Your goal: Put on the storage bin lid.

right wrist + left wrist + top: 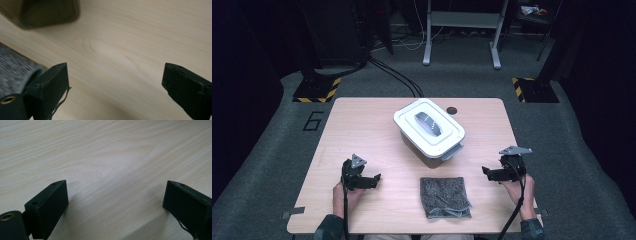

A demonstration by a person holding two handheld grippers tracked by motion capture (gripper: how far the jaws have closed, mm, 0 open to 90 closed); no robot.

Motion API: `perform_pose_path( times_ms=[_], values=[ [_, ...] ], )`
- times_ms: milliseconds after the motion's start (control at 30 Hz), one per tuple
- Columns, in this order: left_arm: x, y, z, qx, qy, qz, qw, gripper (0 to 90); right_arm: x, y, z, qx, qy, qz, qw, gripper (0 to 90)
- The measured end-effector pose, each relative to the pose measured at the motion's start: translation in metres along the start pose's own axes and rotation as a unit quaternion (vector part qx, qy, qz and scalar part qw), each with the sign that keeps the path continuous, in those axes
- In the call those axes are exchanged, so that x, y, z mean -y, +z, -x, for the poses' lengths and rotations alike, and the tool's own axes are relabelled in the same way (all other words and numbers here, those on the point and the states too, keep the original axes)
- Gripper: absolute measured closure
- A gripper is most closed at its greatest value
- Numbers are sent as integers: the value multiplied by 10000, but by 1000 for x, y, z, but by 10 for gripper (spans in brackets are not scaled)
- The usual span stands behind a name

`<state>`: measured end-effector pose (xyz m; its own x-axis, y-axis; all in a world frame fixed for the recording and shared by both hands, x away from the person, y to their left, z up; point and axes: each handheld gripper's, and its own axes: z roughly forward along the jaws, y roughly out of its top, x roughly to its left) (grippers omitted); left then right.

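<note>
Right gripper [492, 173]: lower right of the high view, jaws spread wide, nothing between them.
Left gripper [371, 181]: lower left, jaws spread over bare table [362, 125].
Grey cloth [444, 197]: folded, bottom centre, between both grippers, apparently untouched.
White lidded box [429, 127]: centre, above the cloth.

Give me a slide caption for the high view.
Two open hand-held grippers, left and right, flank a folded grey cloth before a lidded white plastic box.
</note>
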<state>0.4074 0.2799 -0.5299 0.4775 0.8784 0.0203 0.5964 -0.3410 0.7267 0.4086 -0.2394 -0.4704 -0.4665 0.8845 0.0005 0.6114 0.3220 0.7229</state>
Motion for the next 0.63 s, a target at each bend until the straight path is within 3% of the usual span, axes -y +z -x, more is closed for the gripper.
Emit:
perform_pose_path(
  times_ms=[167, 200, 233, 333, 367, 467, 633],
  values=[
    [0, 0, 0, 1, -21, 8, 10000, 55, 36, 9, 6, 166, 152, -176, 9996, 36],
    [0, 0, 0, 1, -21, 8, 10000, 55, 36, 9, 6, 166, 152, -176, 9996, 36],
    [0, 0, 0, -1, -24, 8, 10000, 55, 48, 11, 6, 290, 150, -220, 9992, 29],
    [0, 0, 0, -16, -62, 19, 10000, 55, 59, 12, 5, 313, 210, -208, 9991, 25],
    [0, 1, 0, -20, -76, 26, 10000, 55, 63, 13, 6, 328, 131, -193, 9992, 12],
    [0, 1, 0, -21, -57, 11, 10000, 54, 67, 13, 7, 301, 242, -103, 9992, 8],
    [0, 1, 0, -37, -108, 47, 9999, 54, 69, 14, 7, 218, 200, -45, 9996, 0]
  ],
)
